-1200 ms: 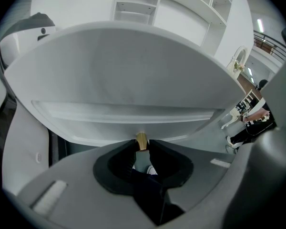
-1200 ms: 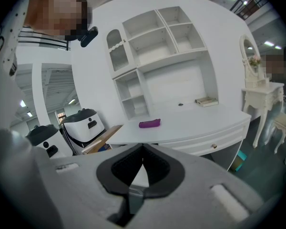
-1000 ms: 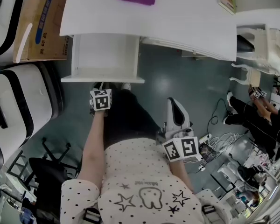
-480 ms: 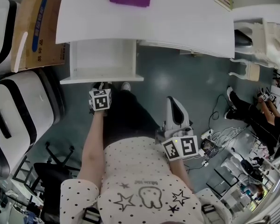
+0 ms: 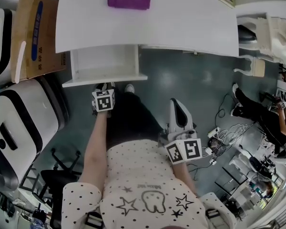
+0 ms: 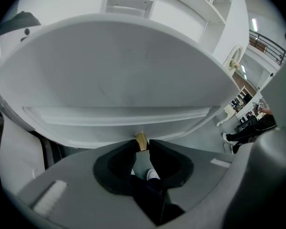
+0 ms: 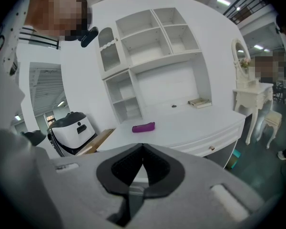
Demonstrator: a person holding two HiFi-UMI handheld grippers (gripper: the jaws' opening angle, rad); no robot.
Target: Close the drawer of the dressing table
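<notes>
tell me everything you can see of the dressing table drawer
The drawer is white, seemingly painted wood, and stands partly pulled out under the tabletop. Its inside looks empty. The front panel has a raised moulded border and a small gold knob midway along it. The left tool is closed on that knob; nothing else touches the drawer.

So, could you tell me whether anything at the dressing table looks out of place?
Only the drawer: it sticks out from under the tabletop, open, with the left tongs closed on its brass knob.
</notes>
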